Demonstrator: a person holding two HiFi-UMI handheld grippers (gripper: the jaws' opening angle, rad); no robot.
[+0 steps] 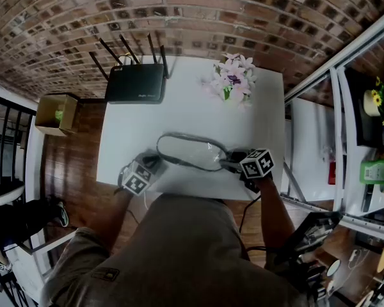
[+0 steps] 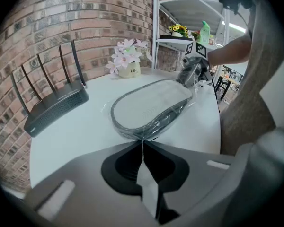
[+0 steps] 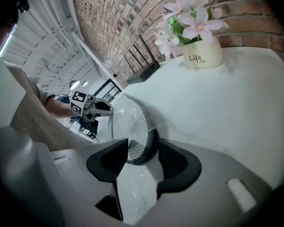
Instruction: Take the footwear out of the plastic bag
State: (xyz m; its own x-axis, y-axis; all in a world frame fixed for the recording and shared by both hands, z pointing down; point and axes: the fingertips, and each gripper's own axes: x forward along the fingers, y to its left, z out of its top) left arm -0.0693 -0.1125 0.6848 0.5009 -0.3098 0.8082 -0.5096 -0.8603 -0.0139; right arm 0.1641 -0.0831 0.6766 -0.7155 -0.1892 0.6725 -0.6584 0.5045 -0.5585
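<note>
Big white table (image 1: pixel 179 114) in the middle, with a black router (image 1: pixel 136 82) at its far left and a flower pot (image 1: pixel 233 80) at its far right. Along the near edge lies the clear plastic bag (image 1: pixel 208 147), and the footwear (image 2: pixel 149 105), a flat dark-rimmed slipper, is inside it. The left gripper (image 2: pixel 143 144) is pinched tight on the bag's left end. The right gripper (image 3: pixel 143 150) stands parted, the slipper's right end between its jaws.

White slipper (image 2: pixel 149 109) flat inside clear bag (image 2: pixel 191 99)
</note>
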